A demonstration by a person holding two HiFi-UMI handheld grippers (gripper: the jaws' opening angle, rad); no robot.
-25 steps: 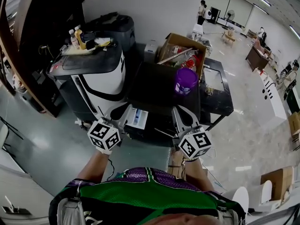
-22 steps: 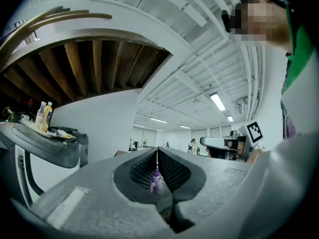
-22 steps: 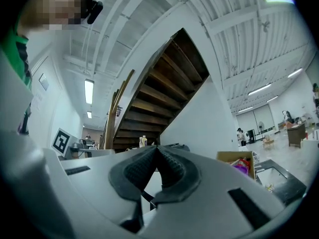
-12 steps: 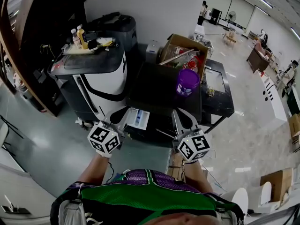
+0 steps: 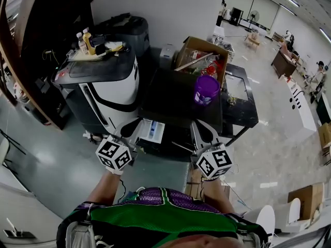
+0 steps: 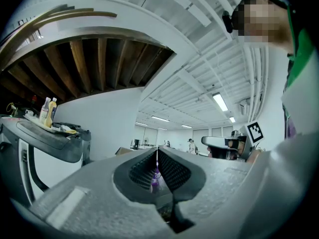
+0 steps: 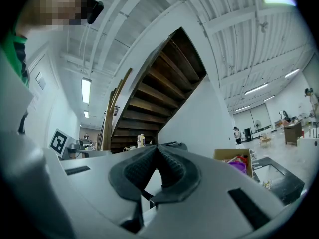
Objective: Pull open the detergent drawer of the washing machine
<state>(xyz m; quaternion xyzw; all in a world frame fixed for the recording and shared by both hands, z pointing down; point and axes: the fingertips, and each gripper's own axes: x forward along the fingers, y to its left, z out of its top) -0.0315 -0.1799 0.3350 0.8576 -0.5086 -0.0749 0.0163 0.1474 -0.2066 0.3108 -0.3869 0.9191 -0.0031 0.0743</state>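
Head view: from up high, steeply down onto washer (image 5: 170, 99) top, mid-range. L & R gripper views: low, close by its front edge, facing abt level across it. All 3 share jar (image 5: 206, 89); head & R also box (image 5: 201, 50).

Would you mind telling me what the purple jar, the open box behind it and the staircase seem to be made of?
The purple jar looks like smooth plastic, going by its even colour and soft sheen. The open box looks like matt brown cardboard, with folded-out flaps. The staircase seems to be dark brown wood, judging by its plank-like treads seen from below.
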